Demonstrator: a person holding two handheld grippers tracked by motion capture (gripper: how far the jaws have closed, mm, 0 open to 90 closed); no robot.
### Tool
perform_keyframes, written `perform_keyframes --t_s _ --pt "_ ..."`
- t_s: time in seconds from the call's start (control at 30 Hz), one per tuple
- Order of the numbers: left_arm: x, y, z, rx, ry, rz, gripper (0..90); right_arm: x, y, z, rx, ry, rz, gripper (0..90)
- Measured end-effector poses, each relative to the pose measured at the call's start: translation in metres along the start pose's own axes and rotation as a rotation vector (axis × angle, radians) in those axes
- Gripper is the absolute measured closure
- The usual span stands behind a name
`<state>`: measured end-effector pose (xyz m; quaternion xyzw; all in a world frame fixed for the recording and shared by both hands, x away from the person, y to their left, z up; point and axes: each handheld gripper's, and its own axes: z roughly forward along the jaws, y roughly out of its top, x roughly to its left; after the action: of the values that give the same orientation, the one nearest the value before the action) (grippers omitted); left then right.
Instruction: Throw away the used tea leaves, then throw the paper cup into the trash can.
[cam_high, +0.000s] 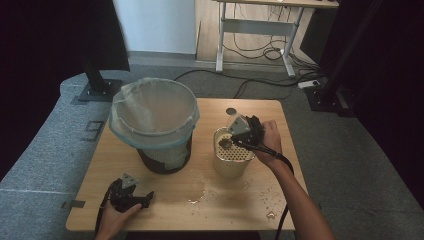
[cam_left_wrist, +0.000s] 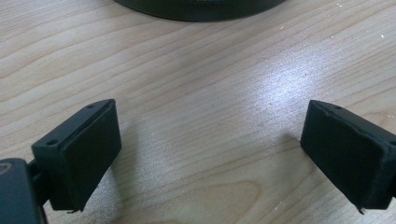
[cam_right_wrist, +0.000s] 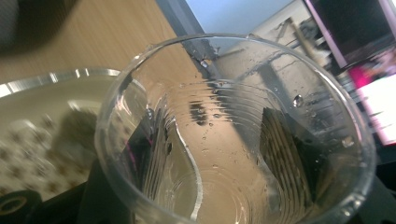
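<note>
Over the perforated strainer (cam_high: 233, 157), near the right edge of the table (cam_high: 165, 200), the clear plastic cup (cam_high: 235, 122) is held tipped on its side, mouth toward the strainer. The right gripper (cam_high: 245, 131) is clamped on the cup; the right gripper view looks through the squeezed cup wall (cam_right_wrist: 233, 140) and finds it holding droplets and no standing liquid. Judged from this, the pour is essentially complete. A brownish clump (cam_high: 225, 143) sits on the strainer's perforated top. Remaining work appears to be righting or discarding the cup and dealing with the strained residue.

Left of the strainer stands a black bin (cam_high: 160, 150) lined with a pale bag (cam_high: 150, 112); its contents cannot be made out. Spilled liquid (cam_high: 200, 192) marks the tabletop before both vessels.

The left gripper (cam_high: 131, 195) rests near the front left edge, jaws apart, nothing between them.
</note>
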<state>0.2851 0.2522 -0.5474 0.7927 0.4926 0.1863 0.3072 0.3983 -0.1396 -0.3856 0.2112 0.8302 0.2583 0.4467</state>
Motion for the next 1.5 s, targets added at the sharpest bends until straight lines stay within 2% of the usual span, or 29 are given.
perform_keyframes --t_s 0.03,0.13,0.2,0.27,0.37,0.4,0.57,0.77,1.0,1.3,1.33,1.37,1.43,1.5 --pt "0.0 0.0 0.0 0.0 0.0 0.0 4.5 -0.006 -0.004 -0.002 -0.035 0.031 0.103 42.5" --pt "0.0 0.0 0.0 0.0 0.0 0.0 4.5 -0.013 -0.01 -0.003 -0.082 0.085 0.253 42.6" --pt "0.0 0.0 0.0 0.0 0.0 0.0 4.5 -0.017 -0.015 -0.004 -0.124 0.131 0.371 42.6" --pt "0.0 0.0 0.0 0.0 0.0 0.0 4.5 -0.02 -0.018 -0.005 -0.157 0.167 0.456 42.6" --pt "0.0 0.0 0.0 0.0 0.0 0.0 4.5 -0.023 -0.02 -0.006 -0.192 0.205 0.542 42.7" --pt "0.0 0.0 0.0 0.0 0.0 0.0 4.5 -0.023 -0.02 -0.006 -0.192 0.205 0.542 42.7" --pt "0.0 0.0 0.0 0.0 0.0 0.001 4.5 -0.027 -0.024 -0.004 -0.229 0.237 0.636 42.9" --pt "0.0 0.0 0.0 0.0 0.0 0.0 4.5 -0.031 -0.023 -0.008 -0.25 0.227 0.66 43.0" --pt "0.0 0.0 0.0 0.001 -0.001 0.002 4.5 -0.041 -0.01 -0.019 -0.301 0.221 0.666 43.0" --pt "0.0 0.0 0.0 0.003 -0.001 0.003 4.5 -0.06 0.037 -0.041 -0.413 0.222 0.66 43.0" --pt "0.0 0.0 0.0 0.003 -0.001 0.003 4.5 -0.06 0.037 -0.041 -0.413 0.222 0.66 43.0" --pt "0.0 0.0 0.0 0.001 0.0 0.001 4.5 -0.063 0.051 -0.046 -0.436 0.228 0.659 43.2" --pt "0.0 0.0 0.0 0.0 0.0 0.001 4.5 -0.066 0.065 -0.05 -0.459 0.239 0.651 43.2" --pt "0.0 0.0 0.0 0.001 0.0 0.001 4.5 -0.067 0.07 -0.051 -0.467 0.244 0.651 43.2"
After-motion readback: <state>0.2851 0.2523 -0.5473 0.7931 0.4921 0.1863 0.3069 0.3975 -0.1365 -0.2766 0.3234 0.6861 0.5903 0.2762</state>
